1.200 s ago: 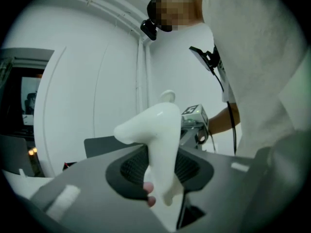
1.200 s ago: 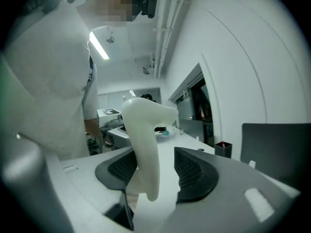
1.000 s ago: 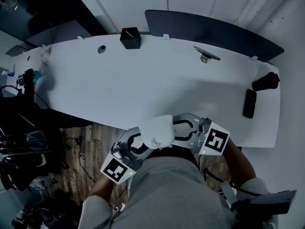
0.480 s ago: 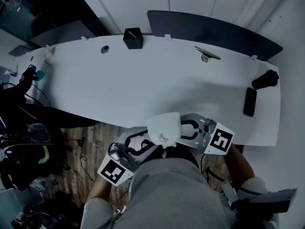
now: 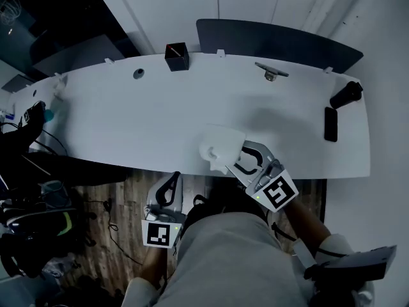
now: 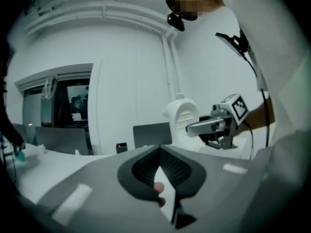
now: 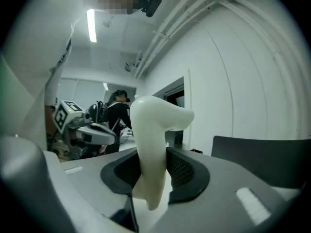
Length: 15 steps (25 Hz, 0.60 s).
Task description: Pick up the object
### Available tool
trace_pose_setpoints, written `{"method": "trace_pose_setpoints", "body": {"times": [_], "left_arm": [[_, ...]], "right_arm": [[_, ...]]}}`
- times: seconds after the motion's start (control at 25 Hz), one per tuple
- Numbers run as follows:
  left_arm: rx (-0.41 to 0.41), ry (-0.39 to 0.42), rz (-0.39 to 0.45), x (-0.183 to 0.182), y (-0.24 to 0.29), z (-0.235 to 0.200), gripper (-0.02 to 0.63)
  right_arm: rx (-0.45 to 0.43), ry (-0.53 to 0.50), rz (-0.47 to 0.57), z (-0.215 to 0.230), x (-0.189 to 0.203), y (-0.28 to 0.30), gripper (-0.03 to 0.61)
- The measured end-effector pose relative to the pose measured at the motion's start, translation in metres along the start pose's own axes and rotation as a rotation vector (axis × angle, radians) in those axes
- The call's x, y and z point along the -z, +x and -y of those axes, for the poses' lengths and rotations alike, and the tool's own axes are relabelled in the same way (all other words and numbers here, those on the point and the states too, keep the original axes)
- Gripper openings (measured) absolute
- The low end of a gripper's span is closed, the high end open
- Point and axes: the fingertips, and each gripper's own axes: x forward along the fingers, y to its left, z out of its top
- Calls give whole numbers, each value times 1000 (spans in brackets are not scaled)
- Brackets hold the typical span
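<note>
The left gripper (image 5: 173, 177) sits nearest the person, short of the white desk's (image 5: 128, 120) near edge and over the wooden floor (image 5: 124, 197). Its jaws are pressed together with nothing between them; the left gripper view shows the ribbed pads (image 6: 171, 165) meeting at the tips.

The right gripper (image 5: 238, 160) is at the desk's near edge, right of the middle. Its jaws are closed on the white plastic object (image 5: 220, 147); the right gripper view shows the pads against both sides of the object's narrow curved stem. The object's bulkier part lies over the desk, just inside the near edge. Whether it touches the desktop cannot be told.

Farther in, toward the desk's right end, a black phone (image 5: 330, 124) lies flat, and a dark cylindrical container (image 5: 345, 94) lies just beyond it. Along the desk's far edge are a small metal stand (image 5: 270, 73) right of the middle, a black box (image 5: 176, 56) left of the middle, and a round cable hole (image 5: 138, 73) farther left. Behind the far edge stands a dark panel (image 5: 275, 43).
</note>
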Motion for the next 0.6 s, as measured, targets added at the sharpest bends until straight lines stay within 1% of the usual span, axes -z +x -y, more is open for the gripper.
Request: {"method": "trace_pose_setpoints", "body": {"times": [0.12, 0.24, 0.32, 0.4, 0.6], "left_arm": [[-91, -79, 37, 7, -3, -5, 2], [-139, -74, 58, 7, -5, -6, 2], [-136, -69, 64, 6, -9, -9, 2], [-121, -73, 71, 4, -15, -12, 2], [-72, -82, 71, 9, -32, -12, 2]], "right_arm": [[171, -15, -35, -19, -6, 17, 141], [319, -19, -38, -38, -17, 23, 141], [401, -7, -17, -47, -24, 23, 141], [462, 3, -11, -54, -28, 20, 141], [575, 9, -36, -67, -27, 4, 141]]}}
